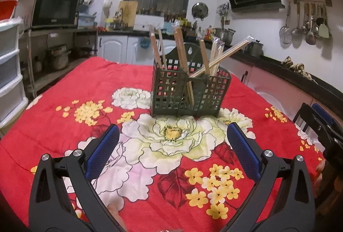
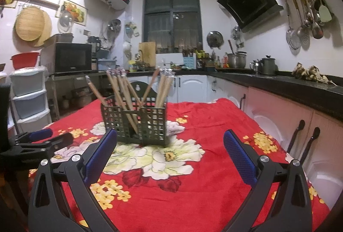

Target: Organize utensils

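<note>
Left tongs point(image 1: 173, 135) and right tongs point(image 2: 170, 143), both spread wide, empty, above floral worktop point(image 1: 64, 124). Ahead, between the tips: green utensil basket point(image 1: 188, 92), upright, holding wrapped chopsticks point(image 1: 182, 54). Risk: steeply leaning pair point(image 1: 223, 56) snagged, basket tipped.

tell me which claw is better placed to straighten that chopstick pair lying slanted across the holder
Probably left. The slanted pair leans over the holder straight ahead of the open left claw; the open right claw faces the holder off to its left.
</note>
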